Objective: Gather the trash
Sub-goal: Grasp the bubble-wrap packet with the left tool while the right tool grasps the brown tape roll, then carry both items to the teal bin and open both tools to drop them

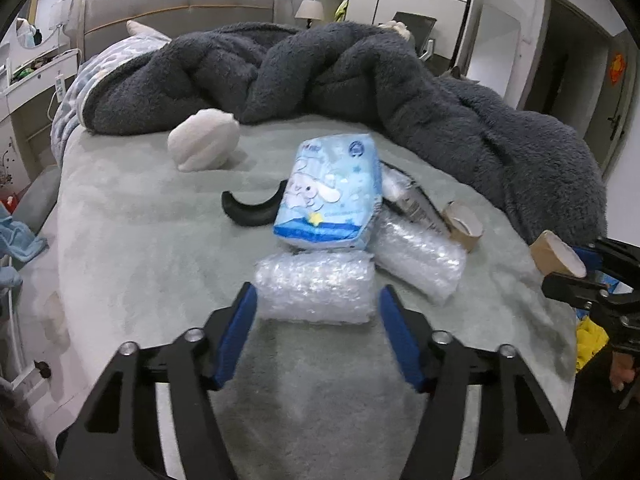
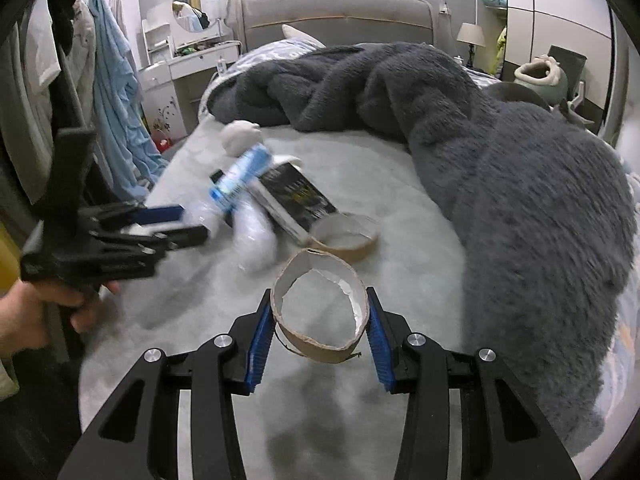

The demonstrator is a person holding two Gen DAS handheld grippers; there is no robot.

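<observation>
My left gripper [image 1: 316,300] is open just in front of a bubble-wrap roll [image 1: 316,286] lying on the bed; its blue pads flank the roll's near end without touching. Behind it lie a blue tissue pack [image 1: 330,192], a second bubble-wrap roll [image 1: 420,254], a dark packet [image 1: 408,194] and an empty cardboard tape core [image 1: 464,224]. My right gripper [image 2: 320,312] is shut on another cardboard tape core [image 2: 320,312] and holds it above the bed; this core also shows in the left wrist view [image 1: 556,254]. The left gripper appears at the left of the right wrist view [image 2: 176,224].
A dark grey fluffy blanket [image 1: 360,80] is heaped across the bed's back and right. A white plush ball [image 1: 204,144] and a black curved piece [image 1: 252,208] lie on the sheet. A dressing table [image 2: 192,60] and hanging clothes [image 2: 116,92] stand left of the bed.
</observation>
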